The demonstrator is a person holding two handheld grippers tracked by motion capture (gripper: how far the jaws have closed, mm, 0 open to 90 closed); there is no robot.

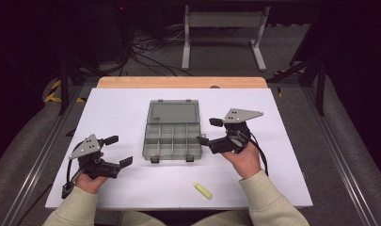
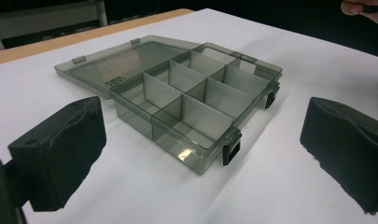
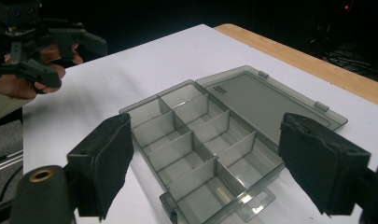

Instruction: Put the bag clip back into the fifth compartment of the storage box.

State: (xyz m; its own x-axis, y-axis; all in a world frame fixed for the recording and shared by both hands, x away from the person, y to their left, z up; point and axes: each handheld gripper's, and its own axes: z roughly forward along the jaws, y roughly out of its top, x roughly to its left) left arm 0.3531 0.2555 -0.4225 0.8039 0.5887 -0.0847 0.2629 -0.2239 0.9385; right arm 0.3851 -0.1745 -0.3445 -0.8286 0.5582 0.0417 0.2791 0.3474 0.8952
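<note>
A smoky grey see-through compartment box point(image 1: 171, 140) lies in the middle of the white table point(image 1: 122, 106), its lid point(image 1: 173, 113) folded back flat and its several compartments empty. Left of the box my left gripper point(image 1: 118, 150) stands open, a hand's width from its near left corner, with nothing held. The left gripper view looks across the box point(image 2: 186, 100) between wide-apart pads point(image 2: 65, 149). My right gripper point(image 1: 208, 131) hovers open just off the box's right side. Its pads point(image 3: 107, 158) frame the box point(image 3: 200, 144) without touching it.
A small yellow piece point(image 1: 202, 190) lies near the table's front edge, right of centre. A wooden strip point(image 1: 181, 83) runs along the far edge. Beyond it are a white metal stand point(image 1: 223, 33) and cables on the floor. The left gripper point(image 3: 32, 46) shows far off in the right gripper view.
</note>
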